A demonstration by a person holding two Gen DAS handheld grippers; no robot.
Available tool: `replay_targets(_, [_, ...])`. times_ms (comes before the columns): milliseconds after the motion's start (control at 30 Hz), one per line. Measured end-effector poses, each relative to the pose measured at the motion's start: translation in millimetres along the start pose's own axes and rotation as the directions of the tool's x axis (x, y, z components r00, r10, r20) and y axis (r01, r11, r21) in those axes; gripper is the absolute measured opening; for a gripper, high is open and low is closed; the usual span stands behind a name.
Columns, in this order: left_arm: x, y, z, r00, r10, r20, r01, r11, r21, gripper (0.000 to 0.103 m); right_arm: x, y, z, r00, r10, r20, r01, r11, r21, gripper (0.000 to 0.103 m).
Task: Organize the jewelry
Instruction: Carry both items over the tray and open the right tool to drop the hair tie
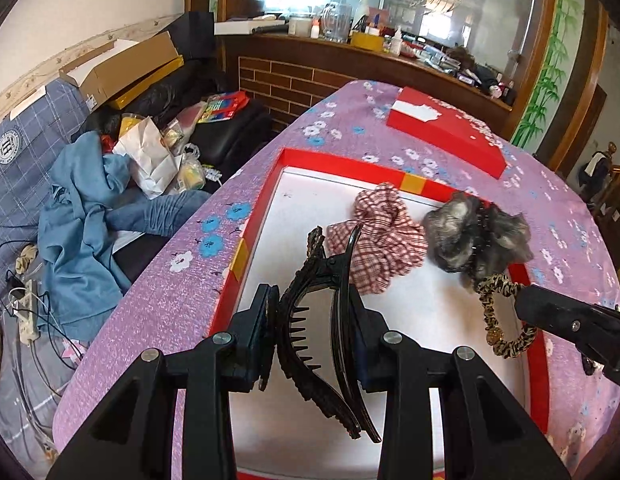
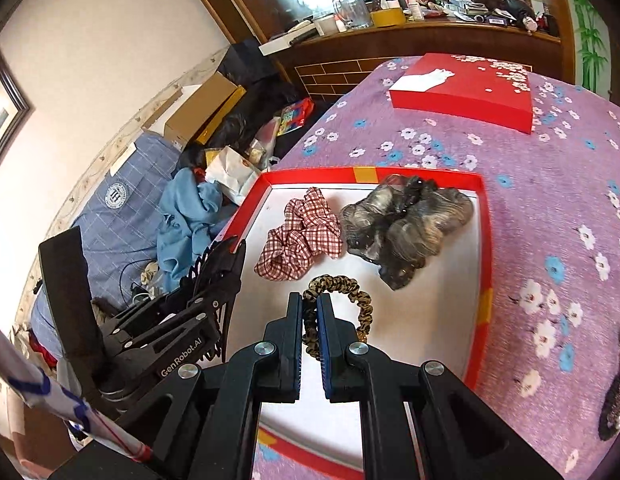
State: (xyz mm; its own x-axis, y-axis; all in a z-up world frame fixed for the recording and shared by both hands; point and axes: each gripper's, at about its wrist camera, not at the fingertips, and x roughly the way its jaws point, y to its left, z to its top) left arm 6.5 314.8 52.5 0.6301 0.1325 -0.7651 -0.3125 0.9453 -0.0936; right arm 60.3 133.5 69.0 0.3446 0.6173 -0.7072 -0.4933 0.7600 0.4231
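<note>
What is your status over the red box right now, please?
Left gripper shut on black hair claw; right gripper shut on leopard scrunchie. Both above red box. Checked scrunchie and hairpiece already inside; nothing blocking.

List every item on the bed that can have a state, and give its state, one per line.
Left gripper: shut on the black hair claw, held above the tray.
Right gripper: shut on the leopard hair tie.
Red tray: uncovered.
Checked scrunchie: lying loose in the tray.
Grey hairpiece: lying in the tray.
Red lid: off, on the bedspread.
</note>
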Motion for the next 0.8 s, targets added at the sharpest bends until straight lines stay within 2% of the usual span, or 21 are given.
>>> replay_targets(433, [23, 6, 2, 0.999, -0.005, -0.052, 0.004, 1.000, -0.022, 0.034, 39, -1, 14, 0.997, -0.073, -0.015, 0.073, 0.997, 0.003, 0.009])
replay_targets(567, [24, 3, 1, 0.998, -0.013, -0.054, 0.012, 1.000, -0.006, 0.034, 45, -1, 14, 0.997, -0.079, -0.020, 0.079, 0.997, -0.003, 0.010])
replay_targets(700, [22, 1, 1, 0.999, -0.020, -0.042, 0.020, 1.000, -0.001, 0.040, 44, -2, 13, 0.998, -0.067, -0.018, 0.067, 0.998, 0.002, 0.010])
replay_targets(800, [19, 0, 1, 0.999, -0.021, -0.032, 0.021, 1.000, 0.000, 0.040, 39, -4, 14, 0.998, -0.055, -0.012, 0.055, 0.998, 0.007, 0.010])
